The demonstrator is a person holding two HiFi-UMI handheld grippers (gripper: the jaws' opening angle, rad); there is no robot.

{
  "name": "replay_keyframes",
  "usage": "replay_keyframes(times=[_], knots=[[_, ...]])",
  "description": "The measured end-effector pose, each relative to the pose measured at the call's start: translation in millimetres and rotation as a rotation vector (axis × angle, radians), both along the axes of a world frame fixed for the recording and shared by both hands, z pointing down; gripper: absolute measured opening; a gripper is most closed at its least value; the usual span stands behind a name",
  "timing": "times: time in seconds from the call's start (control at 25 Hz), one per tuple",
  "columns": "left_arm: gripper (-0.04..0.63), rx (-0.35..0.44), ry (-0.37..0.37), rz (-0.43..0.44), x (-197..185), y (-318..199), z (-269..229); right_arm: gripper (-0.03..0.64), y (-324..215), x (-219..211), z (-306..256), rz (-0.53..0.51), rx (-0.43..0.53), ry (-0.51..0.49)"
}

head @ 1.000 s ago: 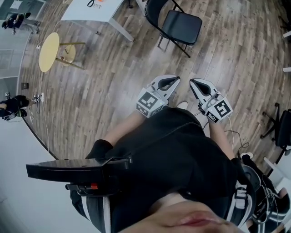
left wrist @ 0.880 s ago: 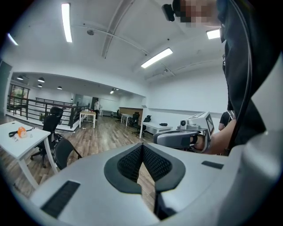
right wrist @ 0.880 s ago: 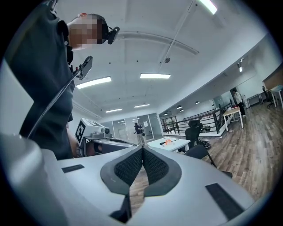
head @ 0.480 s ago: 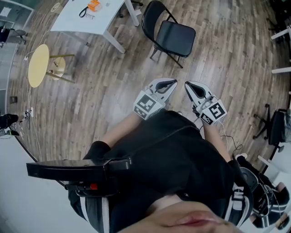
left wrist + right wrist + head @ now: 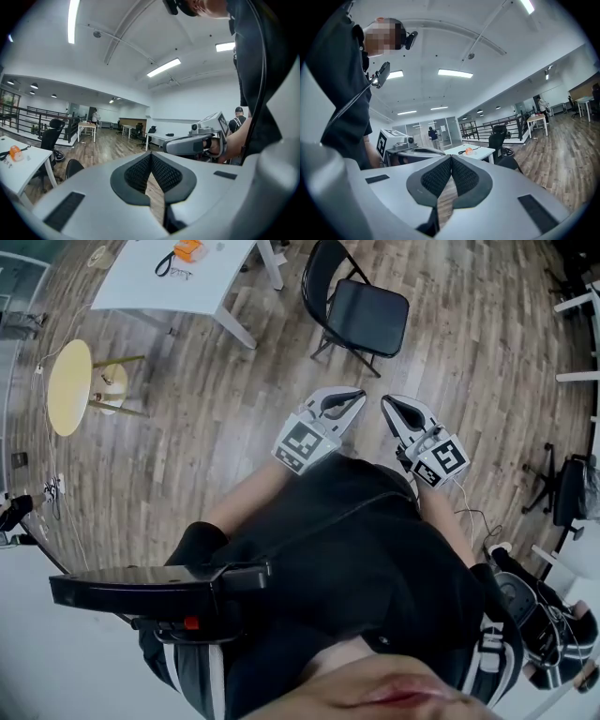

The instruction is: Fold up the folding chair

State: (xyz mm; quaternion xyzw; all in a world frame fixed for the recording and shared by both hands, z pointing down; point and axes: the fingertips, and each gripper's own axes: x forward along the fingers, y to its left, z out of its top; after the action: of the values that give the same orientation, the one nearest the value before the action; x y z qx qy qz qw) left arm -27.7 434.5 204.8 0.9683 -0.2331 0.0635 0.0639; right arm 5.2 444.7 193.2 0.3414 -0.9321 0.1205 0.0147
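The black folding chair [image 5: 362, 307] stands unfolded on the wood floor, ahead of both grippers and apart from them. My left gripper [image 5: 357, 396] and right gripper [image 5: 387, 406] are held side by side in front of the person's body, pointing toward the chair. Both are shut with nothing between their pads. In the left gripper view the shut left gripper [image 5: 151, 155] fills the lower frame, and a dark curved part of the chair [image 5: 73, 168] shows at the left. In the right gripper view the right gripper [image 5: 451, 158] is shut, with the chair [image 5: 509, 162] just behind it.
A white table [image 5: 139, 287] with an orange item [image 5: 189, 249] stands left of the chair. A round yellow side table [image 5: 68, 387] is further left. A black office chair [image 5: 565, 500] and cables lie at the right. Bare wood floor lies between grippers and chair.
The person has moved forward with both grippers. The chair and white table now sit more fully in the head view. Both grippers stay shut and empty.
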Motion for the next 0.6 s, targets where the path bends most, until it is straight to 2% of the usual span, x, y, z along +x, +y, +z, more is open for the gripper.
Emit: replay_keyframes(times=[0.28, 0.6], knots=[[0.005, -0.012, 0.023, -0.001, -13.4, -25.1, 3.0, 0.011, -18.5, -5.2, 3.4, 0.043, 0.008, 0.031], [0.005, -0.053, 0.03, -0.026, -2.5, -47.4, 7.3, 0.011, -44.0, 10.6, 9.4, 0.042, -0.007, -0.009]])
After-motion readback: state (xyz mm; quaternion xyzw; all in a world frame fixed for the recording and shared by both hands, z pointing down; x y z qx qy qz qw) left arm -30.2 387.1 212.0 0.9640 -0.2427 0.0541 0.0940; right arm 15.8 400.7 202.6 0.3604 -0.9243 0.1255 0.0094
